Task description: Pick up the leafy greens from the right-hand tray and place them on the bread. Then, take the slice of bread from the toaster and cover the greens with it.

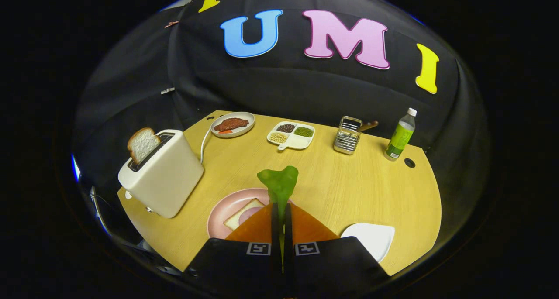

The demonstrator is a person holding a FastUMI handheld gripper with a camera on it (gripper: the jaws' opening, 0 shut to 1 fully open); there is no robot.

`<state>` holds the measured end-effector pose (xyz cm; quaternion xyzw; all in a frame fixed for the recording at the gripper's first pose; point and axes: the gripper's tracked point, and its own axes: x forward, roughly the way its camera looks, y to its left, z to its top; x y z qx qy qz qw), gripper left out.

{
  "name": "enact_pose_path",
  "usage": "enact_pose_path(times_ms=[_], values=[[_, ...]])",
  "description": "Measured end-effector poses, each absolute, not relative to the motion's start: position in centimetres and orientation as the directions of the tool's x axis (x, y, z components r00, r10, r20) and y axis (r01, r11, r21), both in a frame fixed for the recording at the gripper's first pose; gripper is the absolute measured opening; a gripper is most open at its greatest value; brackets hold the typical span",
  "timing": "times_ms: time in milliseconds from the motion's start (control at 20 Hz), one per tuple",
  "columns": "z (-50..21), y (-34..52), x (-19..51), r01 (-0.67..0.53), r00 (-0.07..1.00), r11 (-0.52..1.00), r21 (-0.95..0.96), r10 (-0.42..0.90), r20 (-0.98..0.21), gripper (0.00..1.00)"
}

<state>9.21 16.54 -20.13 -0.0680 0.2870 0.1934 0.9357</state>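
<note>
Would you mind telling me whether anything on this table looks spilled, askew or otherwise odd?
Nothing stands out. The toaster holds its bread slice upright, the bottle stands, and the hand-held gripper is shut on the leafy greens beside the pink plate.

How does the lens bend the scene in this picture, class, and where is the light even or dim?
Gripper view: fisheye curves the table edge; light falls evenly on the toaster and leafy greens, held sharp in the shut tool; the surroundings go dim.
</note>
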Motion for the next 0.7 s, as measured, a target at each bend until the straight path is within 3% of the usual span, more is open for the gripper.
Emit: enact_pose_path(times_ms=[400,700], values=[[-24.7,19.7,9.4,-0.421,0.716,0.905,-0.054,0.296,-0.632,0.07],[-26.5,20.7,9.9,-0.418,0.700,0.907,-0.059,0.280,-0.656,0.20]])
